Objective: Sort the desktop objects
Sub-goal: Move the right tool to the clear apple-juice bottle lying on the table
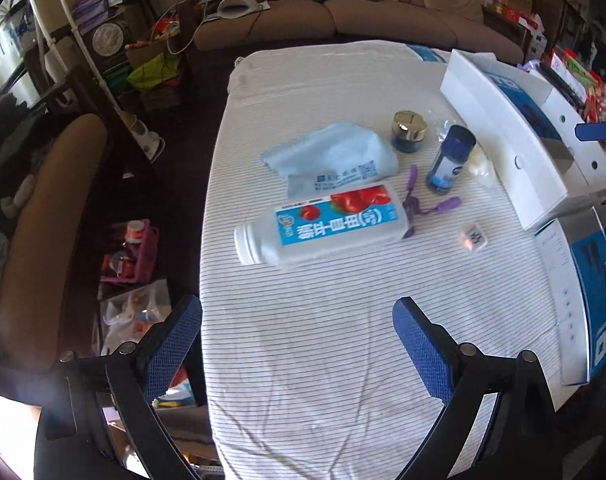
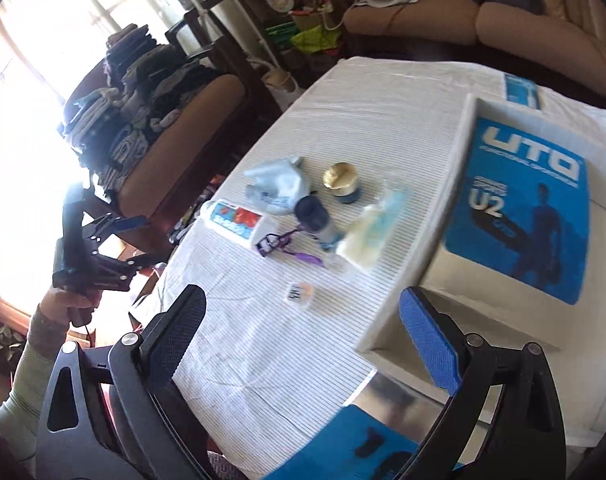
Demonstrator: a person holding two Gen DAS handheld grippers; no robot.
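On the striped tablecloth [image 1: 323, 340] lie a white bottle [image 1: 323, 224] with a blue and red label on its side, a pale blue pouch [image 1: 335, 156], a gold-lidded jar [image 1: 409, 132], an upright blue-capped bottle [image 1: 449, 160], a purple eyelash curler [image 1: 419, 204] and a small clear box [image 1: 472, 237]. The same items show in the right wrist view: bottle [image 2: 239, 220], pouch [image 2: 279, 188], jar [image 2: 343, 182], blue-capped bottle [image 2: 317, 218], curler [image 2: 281, 244], small box [image 2: 301, 294], plus a clear packet [image 2: 375, 232]. My left gripper [image 1: 299, 352] is open and empty, near the table's front. My right gripper [image 2: 303, 352] is open and empty.
A white and blue UTO box [image 1: 515, 140] stands at the table's right, open side up [image 2: 531, 204]. Another blue box [image 1: 599, 288] lies nearer. A brown armchair [image 1: 43, 220] stands left of the table, a sofa [image 1: 363, 12] behind. The left gripper [image 2: 99, 256] shows by the table's left edge.
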